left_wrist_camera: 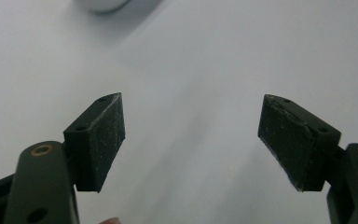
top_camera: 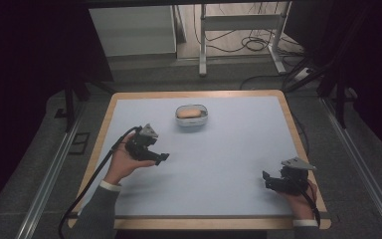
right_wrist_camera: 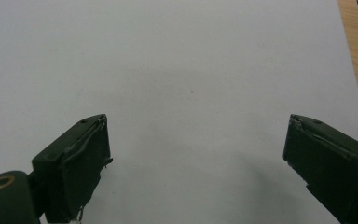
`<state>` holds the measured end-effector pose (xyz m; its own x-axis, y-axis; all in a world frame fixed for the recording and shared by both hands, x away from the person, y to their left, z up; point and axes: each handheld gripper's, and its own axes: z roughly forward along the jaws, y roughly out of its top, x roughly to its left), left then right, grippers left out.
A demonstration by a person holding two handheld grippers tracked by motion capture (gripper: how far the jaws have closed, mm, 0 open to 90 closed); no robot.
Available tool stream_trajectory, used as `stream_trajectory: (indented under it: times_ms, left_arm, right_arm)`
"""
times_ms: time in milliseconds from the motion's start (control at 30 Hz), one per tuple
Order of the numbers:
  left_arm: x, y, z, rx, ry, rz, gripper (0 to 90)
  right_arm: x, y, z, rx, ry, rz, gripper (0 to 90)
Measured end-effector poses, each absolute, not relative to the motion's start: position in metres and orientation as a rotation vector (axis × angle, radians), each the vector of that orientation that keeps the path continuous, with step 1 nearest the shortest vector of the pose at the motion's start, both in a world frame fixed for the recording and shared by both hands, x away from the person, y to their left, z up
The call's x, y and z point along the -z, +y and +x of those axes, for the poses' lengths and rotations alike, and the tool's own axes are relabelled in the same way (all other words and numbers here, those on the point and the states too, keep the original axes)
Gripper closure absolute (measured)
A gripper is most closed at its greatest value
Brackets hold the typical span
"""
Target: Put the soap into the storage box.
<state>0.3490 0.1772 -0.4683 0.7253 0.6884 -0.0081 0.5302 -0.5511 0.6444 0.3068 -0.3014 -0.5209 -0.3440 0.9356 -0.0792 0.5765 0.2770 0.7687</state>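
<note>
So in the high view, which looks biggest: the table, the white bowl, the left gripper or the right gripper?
1. The table, by far the biggest.
2. The left gripper and right gripper look about alike, so I won't rank them against each other.
3. The white bowl looks a bit smaller, but it sits farther from the camera, so that's unsure.

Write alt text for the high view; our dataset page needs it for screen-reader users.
A person's two hands each hold a black gripper over a pale blue table: the left gripper open and empty, the right gripper low near the front edge. A small white container holding something tan sits farther back.
</note>
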Motion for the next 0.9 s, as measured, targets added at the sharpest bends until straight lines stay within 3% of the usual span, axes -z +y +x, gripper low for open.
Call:
stream_trajectory:
  times_ms: [333,900]
  left_arm:
    - [0.495,0.208,0.314,-0.295,1.015,2.196,22.0]
    - [0.501,0.211,0.311,-0.302,1.027,2.202,20.8]
  right_arm:
    - [0.518,-0.298,0.305,-0.928,2.024,1.311,7.0]
    - [0.512,-0.292,0.303,-1.012,2.014,1.258,7.0]
